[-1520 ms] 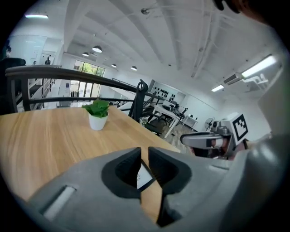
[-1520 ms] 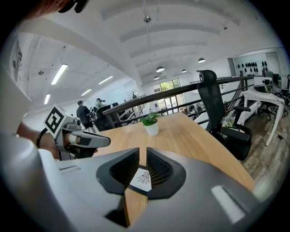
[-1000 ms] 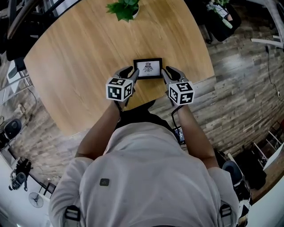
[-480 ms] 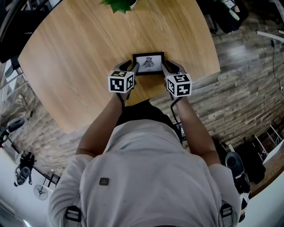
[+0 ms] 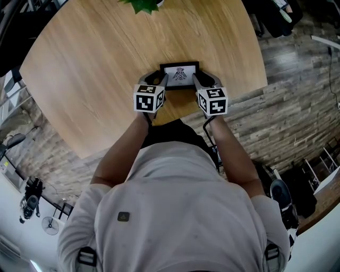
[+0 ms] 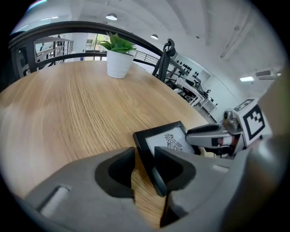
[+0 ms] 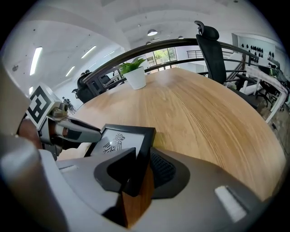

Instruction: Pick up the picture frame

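Note:
A black picture frame (image 5: pixel 179 74) with a small bird drawing lies flat on the round wooden table (image 5: pixel 95 64), close to its near edge. My left gripper (image 5: pixel 158 81) straddles the frame's left edge (image 6: pixel 147 145). Its jaws have just been closing, and bare wood still shows between the outer jaw and the frame. My right gripper (image 5: pixel 202 81) straddles the right edge (image 7: pixel 140 145). Its jaws have just been opening and stand wide round the edge. Each gripper shows in the other's view, the right gripper (image 6: pixel 213 136) and the left gripper (image 7: pixel 77 129).
A potted plant (image 5: pixel 142 4) in a white pot (image 6: pixel 118 63) stands at the table's far side. A black office chair (image 7: pixel 210 50) sits beyond the table to the right. The table's near rim (image 5: pixel 239 98) runs just behind the grippers, above plank flooring.
Both grippers have sunk toward the table and now sit lower at the frame's two sides. The frame has not moved.

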The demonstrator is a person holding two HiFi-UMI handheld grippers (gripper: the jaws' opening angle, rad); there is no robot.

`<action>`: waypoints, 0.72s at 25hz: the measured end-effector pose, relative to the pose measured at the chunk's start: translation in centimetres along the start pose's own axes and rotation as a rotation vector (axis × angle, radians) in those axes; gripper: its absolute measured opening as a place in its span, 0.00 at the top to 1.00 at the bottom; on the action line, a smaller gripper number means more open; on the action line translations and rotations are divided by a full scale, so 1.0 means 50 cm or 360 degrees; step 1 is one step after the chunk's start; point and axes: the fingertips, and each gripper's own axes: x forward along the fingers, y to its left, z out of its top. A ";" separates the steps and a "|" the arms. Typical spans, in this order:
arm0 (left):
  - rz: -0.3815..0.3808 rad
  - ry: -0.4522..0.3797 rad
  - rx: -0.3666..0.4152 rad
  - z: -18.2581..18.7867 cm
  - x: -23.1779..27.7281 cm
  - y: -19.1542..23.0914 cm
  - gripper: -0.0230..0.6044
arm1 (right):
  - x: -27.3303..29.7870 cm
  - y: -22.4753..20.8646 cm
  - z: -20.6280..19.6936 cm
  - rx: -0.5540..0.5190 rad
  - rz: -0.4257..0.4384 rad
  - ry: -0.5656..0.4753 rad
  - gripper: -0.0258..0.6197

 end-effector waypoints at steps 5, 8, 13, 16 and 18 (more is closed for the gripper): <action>-0.0008 -0.0001 -0.0024 -0.002 0.000 -0.004 0.79 | -0.001 0.000 0.004 0.0049 0.0005 -0.0016 0.80; -0.0009 -0.0007 -0.0060 -0.001 0.000 -0.004 0.80 | -0.001 0.000 0.006 0.0081 -0.0007 -0.0023 0.81; -0.0015 -0.0019 -0.0066 -0.001 -0.008 -0.011 0.81 | -0.018 0.003 0.005 0.0099 -0.0032 -0.0051 0.81; -0.0024 -0.0042 -0.0063 0.004 -0.018 -0.021 0.82 | -0.036 0.006 0.007 0.0103 -0.0054 -0.0082 0.82; -0.0031 -0.0060 -0.0058 0.008 -0.027 -0.030 0.82 | -0.053 0.008 0.010 0.0097 -0.0073 -0.0110 0.82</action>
